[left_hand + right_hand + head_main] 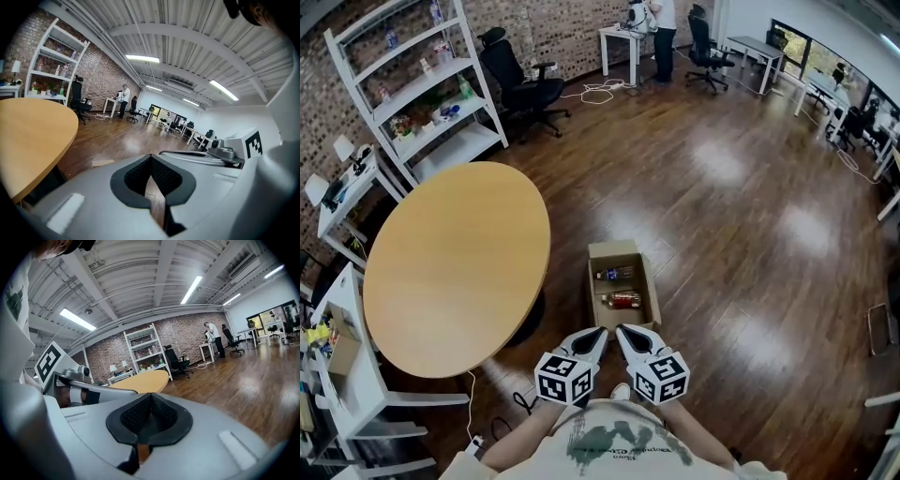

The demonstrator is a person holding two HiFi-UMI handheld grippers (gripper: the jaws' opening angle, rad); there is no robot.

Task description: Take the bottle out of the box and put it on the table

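An open cardboard box (623,251) stands on the wood floor just right of the round wooden table (455,267). Two bottles lie inside it: a clear one with a blue label (614,274) toward the far end and a red one (623,300) nearer me. Both grippers are held close to my body, short of the box's near end. My left gripper (592,337) (151,157) is shut and empty. So is my right gripper (628,337) (150,394). In the left gripper view a box flap (103,163) shows on the floor beside the table (28,131).
A white shelf unit (422,89) and black office chairs (520,84) stand beyond the table. White side shelves (342,375) crowd the table's left. A cable (520,403) lies on the floor by my feet. A person (661,28) stands at a far desk.
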